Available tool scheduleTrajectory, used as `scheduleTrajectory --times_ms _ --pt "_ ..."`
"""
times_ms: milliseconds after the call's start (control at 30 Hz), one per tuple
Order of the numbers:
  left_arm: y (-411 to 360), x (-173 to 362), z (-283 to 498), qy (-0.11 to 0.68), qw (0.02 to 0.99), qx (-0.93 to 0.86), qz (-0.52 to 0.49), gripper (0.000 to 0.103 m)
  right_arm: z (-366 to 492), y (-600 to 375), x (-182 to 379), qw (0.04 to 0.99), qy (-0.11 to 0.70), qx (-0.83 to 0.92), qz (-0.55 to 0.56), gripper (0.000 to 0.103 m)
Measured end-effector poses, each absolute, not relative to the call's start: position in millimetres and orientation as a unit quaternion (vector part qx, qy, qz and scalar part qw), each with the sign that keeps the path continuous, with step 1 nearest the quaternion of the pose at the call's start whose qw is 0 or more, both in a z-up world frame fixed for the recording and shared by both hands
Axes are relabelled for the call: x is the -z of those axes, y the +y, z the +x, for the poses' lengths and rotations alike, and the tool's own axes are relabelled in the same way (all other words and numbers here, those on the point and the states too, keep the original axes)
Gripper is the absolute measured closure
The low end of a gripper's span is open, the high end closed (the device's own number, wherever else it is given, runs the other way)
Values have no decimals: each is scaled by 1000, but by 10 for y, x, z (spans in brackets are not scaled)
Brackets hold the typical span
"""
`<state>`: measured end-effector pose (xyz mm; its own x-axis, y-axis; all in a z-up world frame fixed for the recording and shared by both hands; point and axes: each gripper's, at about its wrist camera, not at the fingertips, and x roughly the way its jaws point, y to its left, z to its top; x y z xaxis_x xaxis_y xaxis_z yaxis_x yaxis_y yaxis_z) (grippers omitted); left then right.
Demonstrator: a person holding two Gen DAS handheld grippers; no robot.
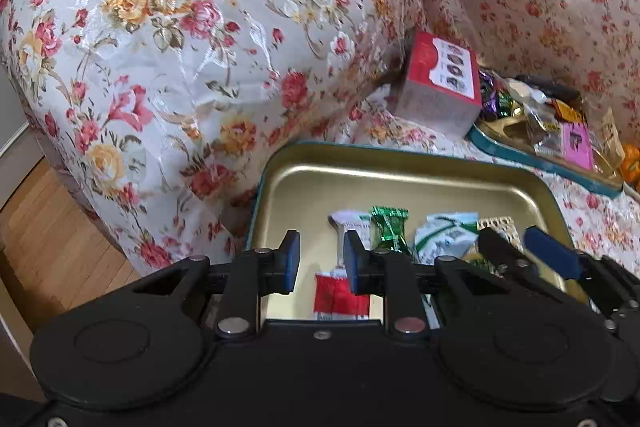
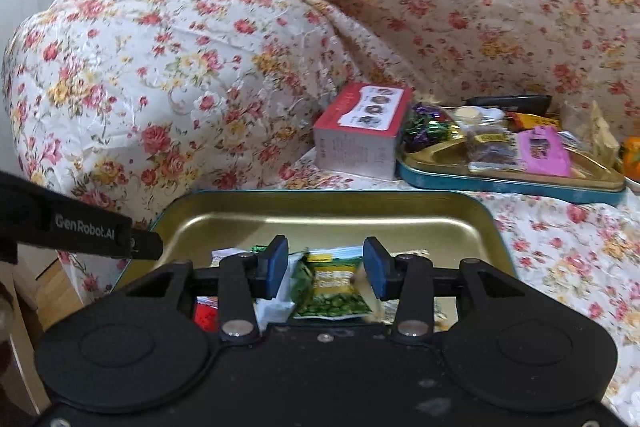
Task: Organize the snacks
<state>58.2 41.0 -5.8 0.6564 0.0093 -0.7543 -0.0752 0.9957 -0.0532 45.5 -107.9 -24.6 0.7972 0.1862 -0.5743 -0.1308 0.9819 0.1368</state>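
Two gold trays sit on a flowery sofa cover. Small snack packets lie in the near tray (image 2: pixel 332 205). Over it, the right gripper (image 2: pixel 328 269) has its blue pads apart, with a green snack packet (image 2: pixel 330 291) between them, not squeezed. The left gripper (image 1: pixel 322 263) is a little open with nothing in it. A red box (image 2: pixel 360 131) and more snacks are by the far tray (image 2: pixel 508 183).

left tool (image 1: pixel 321 264) jaws apart, nothing between; right tool (image 2: pixel 326 268) jaws parted, angled down alongside.
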Motion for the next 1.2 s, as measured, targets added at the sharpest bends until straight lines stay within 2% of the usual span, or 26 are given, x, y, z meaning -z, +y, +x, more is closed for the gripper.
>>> scheduleTrajectory --times_ms 267,400,700,1200 --pt "306 69 452 419 908 -14 -21 70 165 -1272 157 947 316 -36 45 57" --pt "266 96 371 420 907 -13 -10 70 73 -1364 120 940 336 -24 51 52" --pt "241 106 271 426 905 -11 -10 70 -68 -1367 -1 935 352 -17 44 47" --pt "232 97 237 412 911 -27 -8 68 -130 -1367 -23 935 353 -4 38 47"
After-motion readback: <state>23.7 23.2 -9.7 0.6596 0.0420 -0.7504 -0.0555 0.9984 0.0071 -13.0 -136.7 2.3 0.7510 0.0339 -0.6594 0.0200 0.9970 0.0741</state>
